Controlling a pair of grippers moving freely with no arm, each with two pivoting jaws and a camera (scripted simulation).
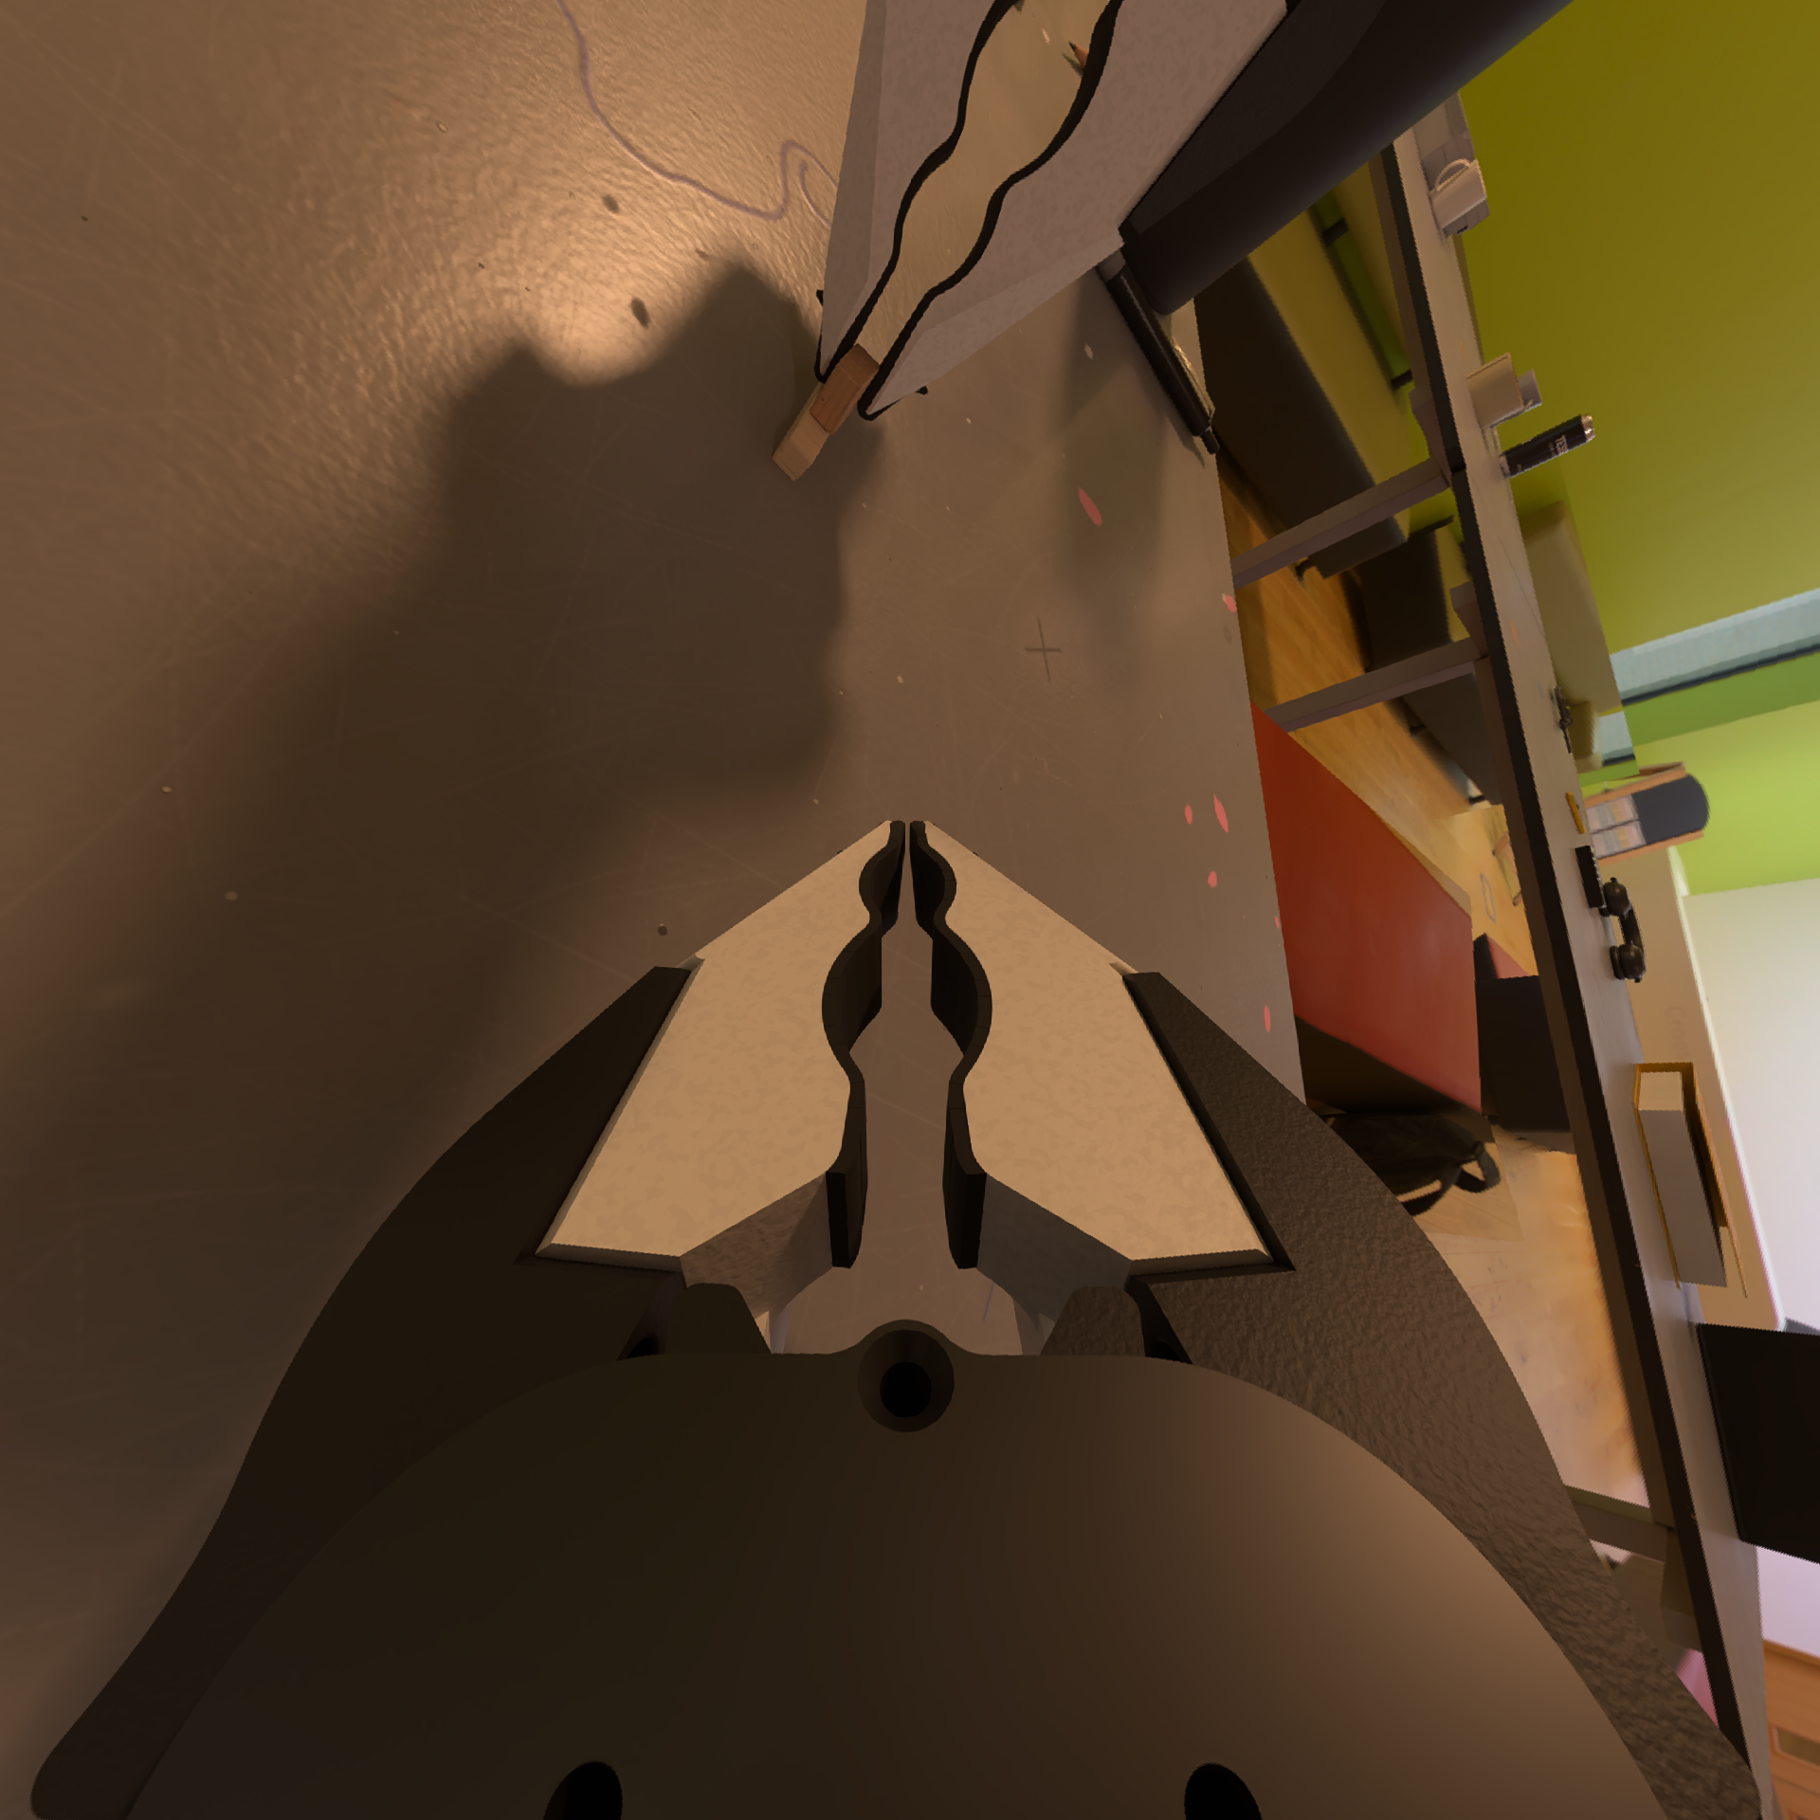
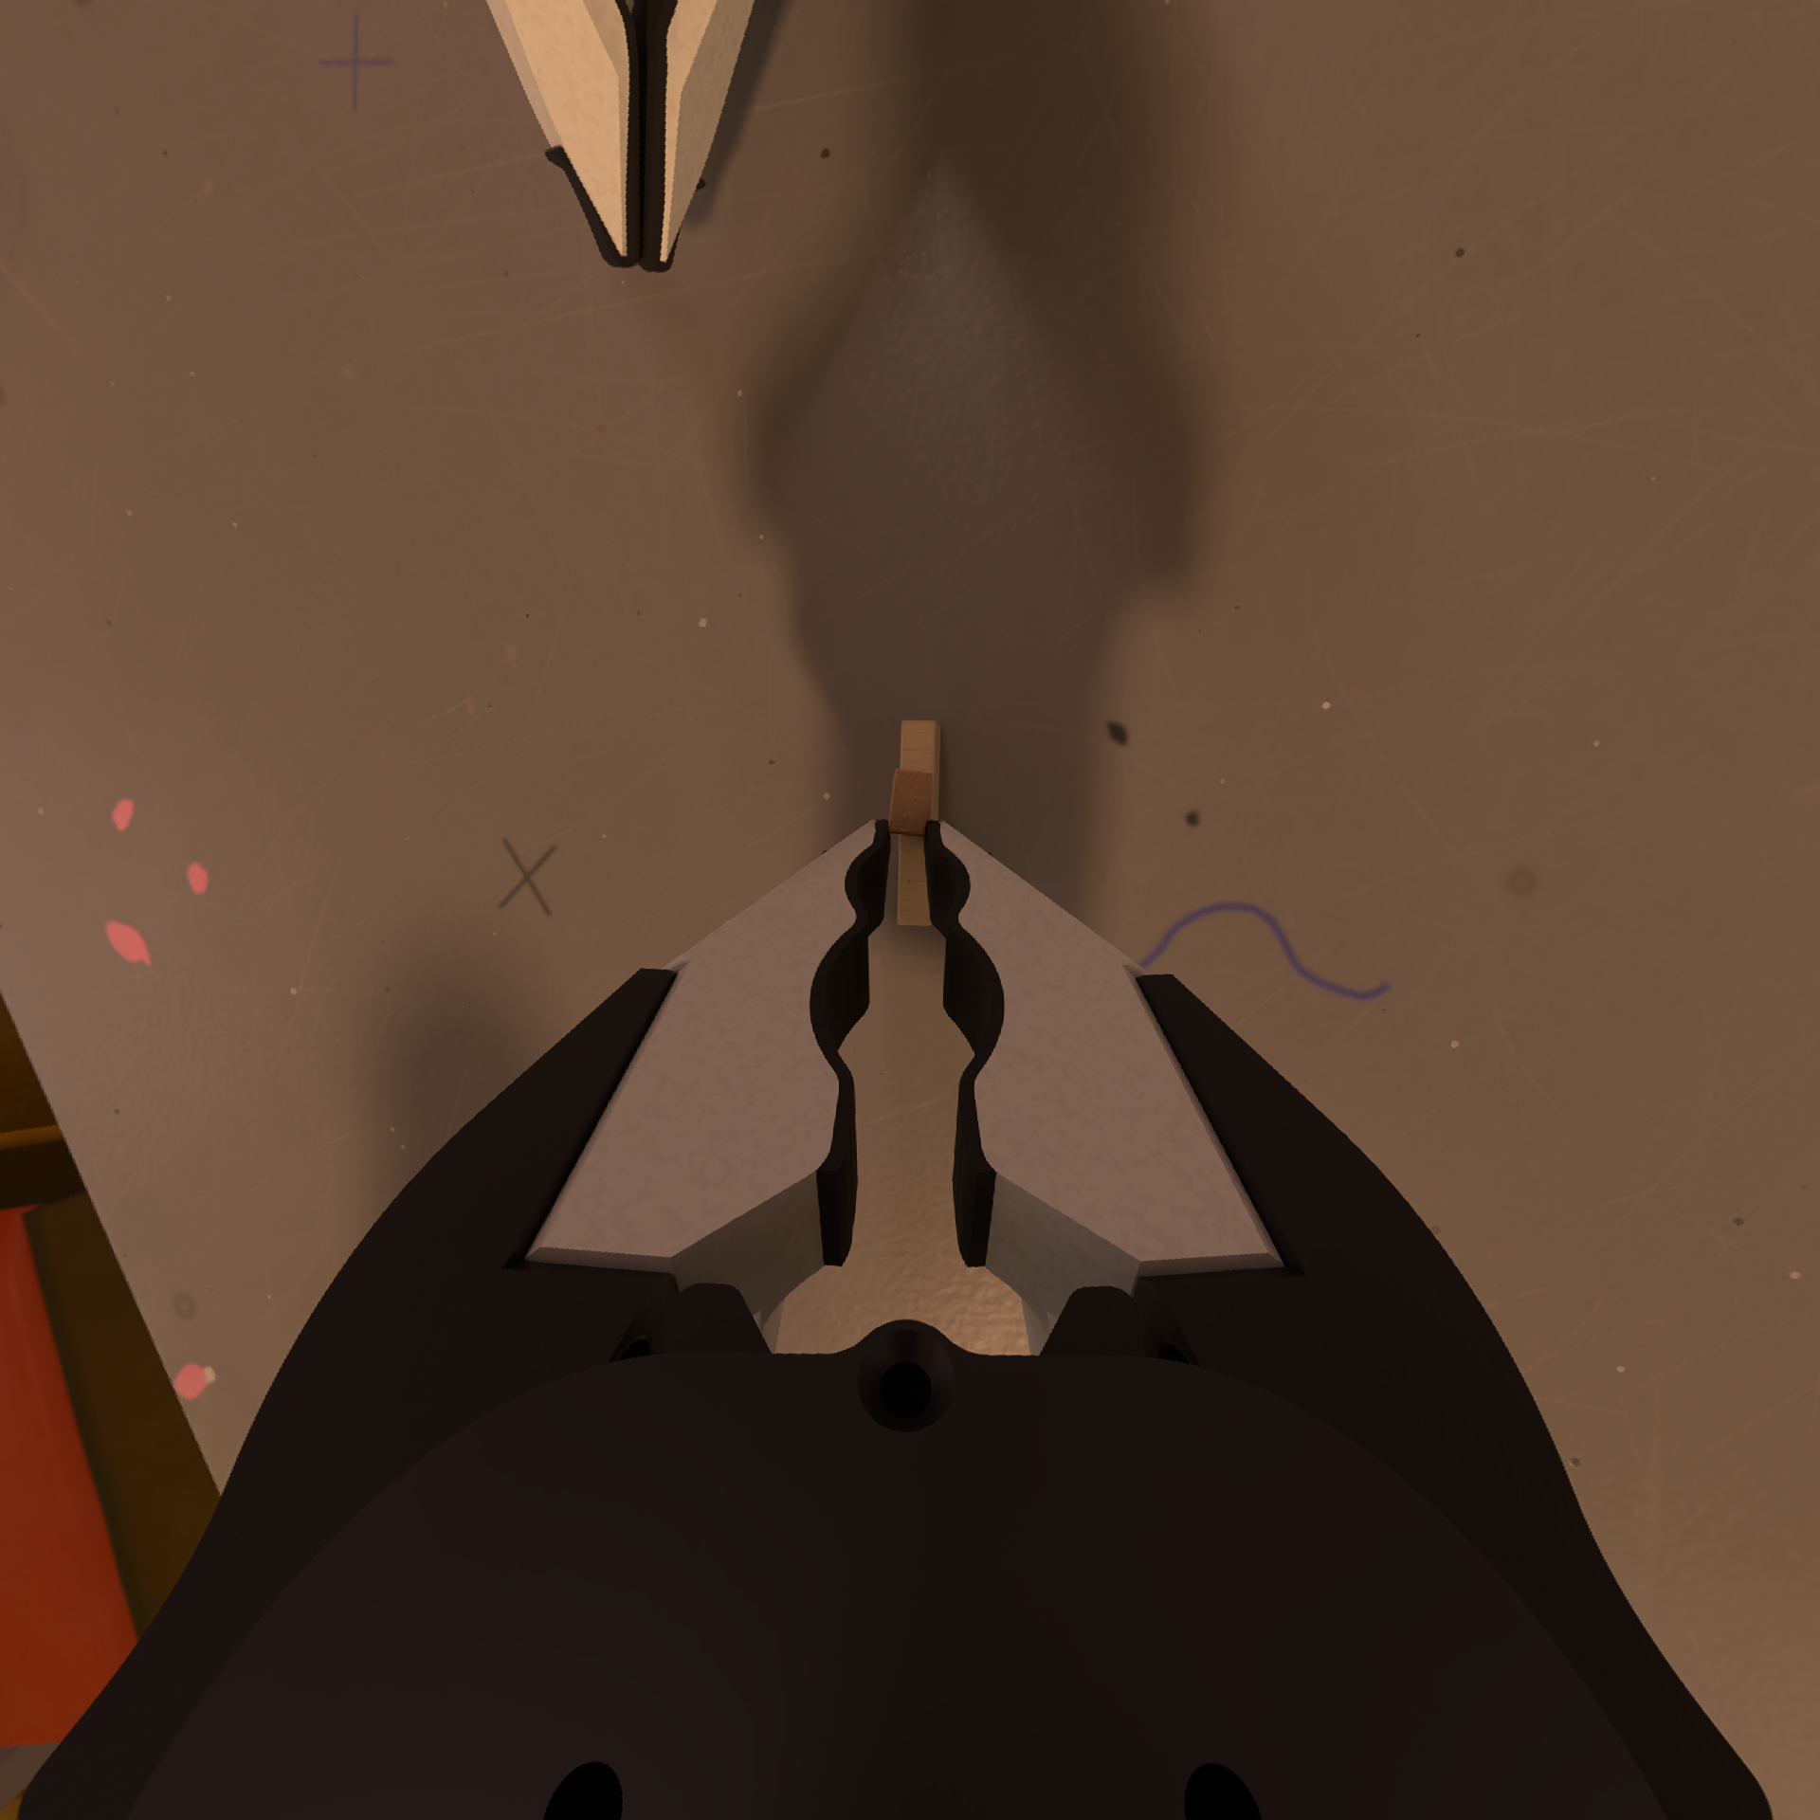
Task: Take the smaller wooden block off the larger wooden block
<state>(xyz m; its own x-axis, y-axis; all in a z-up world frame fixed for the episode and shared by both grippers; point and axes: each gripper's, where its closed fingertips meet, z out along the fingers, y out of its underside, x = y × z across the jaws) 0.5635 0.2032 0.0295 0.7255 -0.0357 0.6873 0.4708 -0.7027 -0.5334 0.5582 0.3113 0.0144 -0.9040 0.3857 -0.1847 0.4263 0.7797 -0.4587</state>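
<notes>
A: How much room do you have?

B: Bare, scuffed table (image 2: 1477,492) lies on every side; its edge runs off at your near left.

A: And the blocks?

B: The pale, long larger wooden block (image 2: 917,748) points straight away from you. The darker, squarish smaller wooden block (image 2: 910,810) sits on it.

A: Grippers?

B: Your right gripper (image 2: 907,832) stands nearly closed around the blocks; whether it grips, I can't tell. Your left gripper (image 1: 907,830) is pinched together, empty.

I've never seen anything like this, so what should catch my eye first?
Probably the right gripper, its pale fingers closed around two stacked wooden blocks on the brown table: a smaller, darker block sits on a longer light block. The left gripper is shut on nothing, farther off.
</notes>
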